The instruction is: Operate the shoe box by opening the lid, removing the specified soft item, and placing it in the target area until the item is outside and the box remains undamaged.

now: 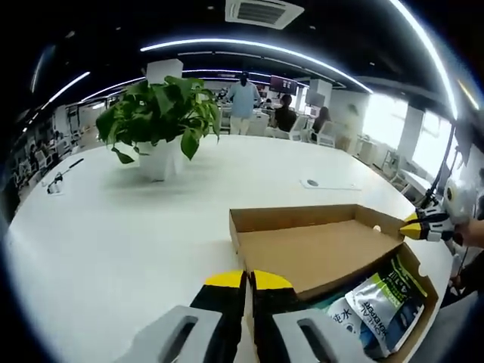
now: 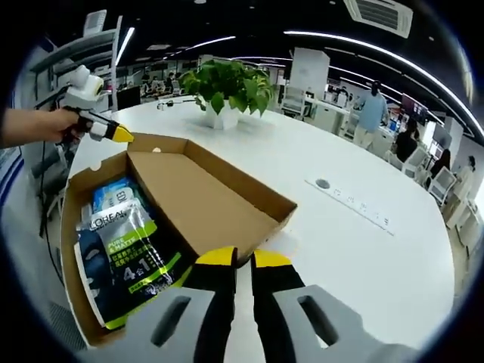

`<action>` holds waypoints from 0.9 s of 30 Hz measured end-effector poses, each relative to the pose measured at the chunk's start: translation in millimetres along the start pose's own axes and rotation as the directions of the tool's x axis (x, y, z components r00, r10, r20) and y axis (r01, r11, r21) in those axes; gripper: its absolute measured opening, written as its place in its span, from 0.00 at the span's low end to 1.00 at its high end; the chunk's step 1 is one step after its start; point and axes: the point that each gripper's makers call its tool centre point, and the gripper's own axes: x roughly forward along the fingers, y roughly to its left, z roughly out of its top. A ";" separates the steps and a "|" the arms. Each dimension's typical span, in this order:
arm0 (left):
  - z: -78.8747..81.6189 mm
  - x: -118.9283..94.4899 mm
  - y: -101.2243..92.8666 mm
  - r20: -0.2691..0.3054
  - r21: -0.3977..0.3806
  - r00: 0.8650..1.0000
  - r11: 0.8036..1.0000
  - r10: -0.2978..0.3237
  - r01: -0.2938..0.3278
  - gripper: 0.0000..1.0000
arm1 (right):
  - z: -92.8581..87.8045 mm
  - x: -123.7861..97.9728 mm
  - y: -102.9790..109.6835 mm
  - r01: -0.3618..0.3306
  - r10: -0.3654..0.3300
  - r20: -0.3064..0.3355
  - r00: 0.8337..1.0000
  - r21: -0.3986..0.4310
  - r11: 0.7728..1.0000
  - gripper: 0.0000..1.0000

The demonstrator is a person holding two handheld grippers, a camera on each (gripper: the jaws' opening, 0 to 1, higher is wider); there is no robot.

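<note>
Standing behind the open shoe box [image 2: 189, 204], a potted plant [image 2: 227, 87]; both grippers' jaws nearly closed, empty.

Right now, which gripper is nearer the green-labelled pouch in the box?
Right. The right gripper is at the lid edge beside the green-labelled pouch; the left gripper is at the box's far corner, beyond the blue pouch.

An open-plan office under curved strip lights [image 1: 249, 47]. A potted plant [image 1: 160, 121] stands on a large white table [image 1: 113, 227]. People [image 2: 370, 113] sit and stand among desks behind.
</note>
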 end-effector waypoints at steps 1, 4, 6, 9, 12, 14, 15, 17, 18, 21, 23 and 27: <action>-0.2 0.3 0.2 0.001 -0.002 1.000 1.000 -0.001 0.001 0.01 | -0.2 0.3 -0.5 -0.001 0.001 0.000 1.000 0.008 1.000 0.05; -0.8 1.4 -0.4 -0.003 -0.005 1.000 1.000 -0.003 0.003 0.01 | -1.1 0.9 -0.5 0.000 0.000 -0.001 1.000 0.032 1.000 0.05; -1.0 2.5 -0.4 -0.009 0.003 1.000 1.000 -0.002 0.002 0.01 | -1.3 1.2 -0.2 0.002 -0.002 -0.001 1.000 0.039 0.999 0.05; -1.2 3.2 -0.6 -0.014 0.007 1.000 1.000 0.002 -0.001 0.01 | -1.3 1.3 -0.1 0.005 -0.004 -0.002 1.000 0.046 0.999 0.04; -1.2 3.1 -0.5 -0.019 0.008 1.000 1.000 0.004 -0.004 0.02 | -1.3 1.3 -0.4 0.005 -0.005 -0.005 1.000 0.045 0.999 0.04; -1.2 2.9 -0.5 -0.020 0.013 1.000 1.000 0.005 -0.005 0.02 | -1.1 1.0 -0.7 0.007 -0.007 -0.009 1.000 0.050 0.999 0.04; -1.1 2.8 -0.8 -0.022 0.016 1.000 1.000 0.005 -0.005 0.02 | -0.9 0.8 -0.7 0.010 -0.009 -0.011 1.000 0.063 0.998 0.04; -0.8 2.5 -1.0 -0.025 0.016 1.000 1.000 0.008 -0.008 0.02 | -0.6 1.0 -1.5 0.015 -0.012 -0.022 1.000 0.092 0.996 0.05; -0.5 1.7 -1.3 -0.027 0.014 1.000 1.000 0.013 -0.012 0.02 | 0.2 0.6 -2.3 0.014 -0.010 -0.033 0.999 0.107 0.994 0.05; -0.3 -1.5 -2.6 -0.032 0.019 0.999 1.000 0.024 -0.023 0.02 | 0.1 -2.0 -0.1 0.004 0.001 -0.039 0.999 0.117 0.993 0.07; 1.6 -5.9 -5.4 -0.023 0.027 1.000 0.999 0.021 -0.020 0.05 | -2.5 -5.3 3.1 -0.010 0.015 -0.045 0.999 0.114 0.993 0.13; 3.1 -15.1 -8.6 -0.021 0.026 1.000 1.000 0.019 -0.018 0.08 | -5.9 -11.6 10.4 -0.033 0.040 -0.049 0.998 0.128 0.991 0.18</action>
